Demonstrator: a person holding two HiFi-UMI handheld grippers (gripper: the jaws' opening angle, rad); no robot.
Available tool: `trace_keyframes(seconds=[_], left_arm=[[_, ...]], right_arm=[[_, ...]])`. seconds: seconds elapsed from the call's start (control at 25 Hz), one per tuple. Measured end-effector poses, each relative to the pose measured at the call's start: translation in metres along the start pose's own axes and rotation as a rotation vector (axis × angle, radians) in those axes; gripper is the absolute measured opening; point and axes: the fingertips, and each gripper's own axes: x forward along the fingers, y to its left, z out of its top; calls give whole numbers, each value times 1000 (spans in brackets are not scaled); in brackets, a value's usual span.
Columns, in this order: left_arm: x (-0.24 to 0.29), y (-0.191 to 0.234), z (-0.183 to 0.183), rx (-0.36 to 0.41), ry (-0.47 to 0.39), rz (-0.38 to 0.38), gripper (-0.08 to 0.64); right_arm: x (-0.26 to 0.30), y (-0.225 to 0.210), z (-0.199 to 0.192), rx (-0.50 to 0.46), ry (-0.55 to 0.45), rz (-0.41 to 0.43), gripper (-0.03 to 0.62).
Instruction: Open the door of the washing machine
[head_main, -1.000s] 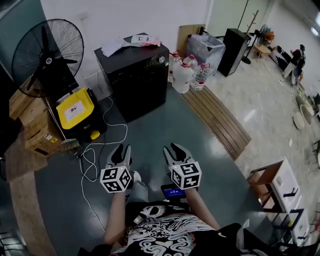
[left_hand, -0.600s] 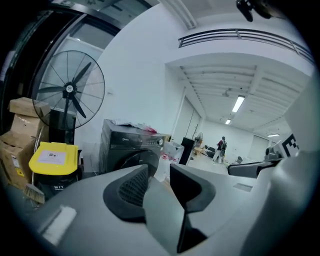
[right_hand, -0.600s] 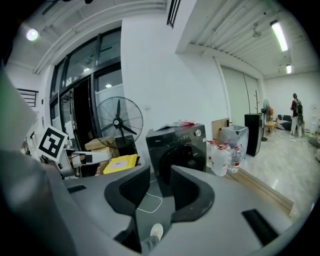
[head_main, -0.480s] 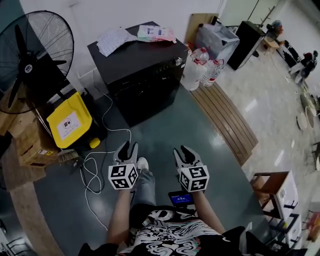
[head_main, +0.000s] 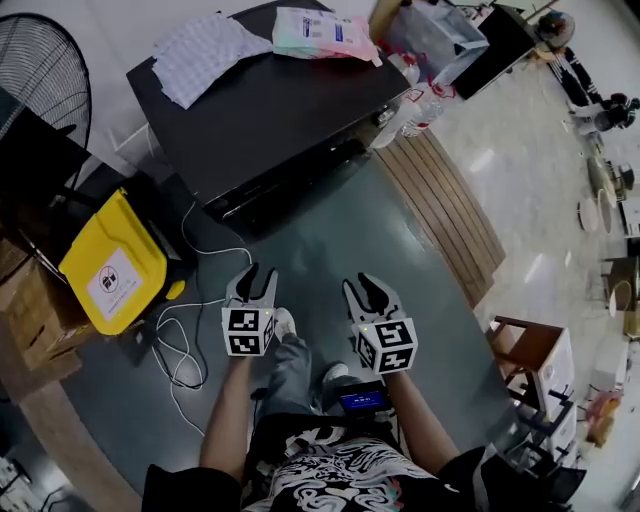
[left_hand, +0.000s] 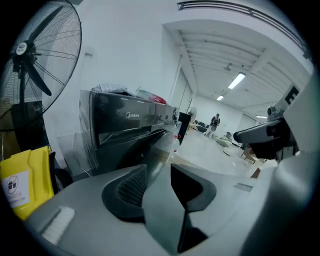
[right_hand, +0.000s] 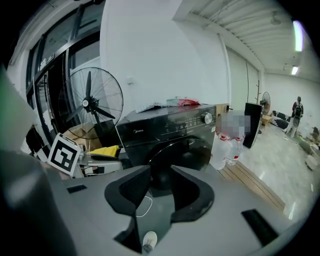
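The black front-loading washing machine (head_main: 285, 110) stands against the wall ahead, and its round door (right_hand: 181, 152) is closed. Both grippers are held side by side over the dark floor, short of the machine and pointing at its front. My left gripper (head_main: 257, 272) is open, its jaws are opening, and nothing is between them (left_hand: 159, 172). My right gripper (head_main: 360, 285) is open too, with only the floor and a shoe showing through its gap (right_hand: 160, 172). Neither touches the machine.
Papers (head_main: 208, 58) and a pink packet (head_main: 322, 30) lie on the machine's top. To its left are a standing fan (head_main: 35, 70), a yellow case (head_main: 108, 268) and a white cable (head_main: 188, 300) on the floor. Water bottles (head_main: 420, 95) and wooden planks (head_main: 450, 210) are to its right.
The person has walked toward the washing machine, which now fills more of the head view. Both grippers have come forward and lower with the body, still side by side.
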Motion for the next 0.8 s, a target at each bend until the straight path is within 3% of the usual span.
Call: trace_keyframes(seconds=[0.56,0.8], left_arm=[[135,53,-35,89,138,-2,174],[174,63,-44,127,180,5,196]], right_arm=[[76,-16,-26,4,96,84,118],[91,-40,-38,41,106,64,118]])
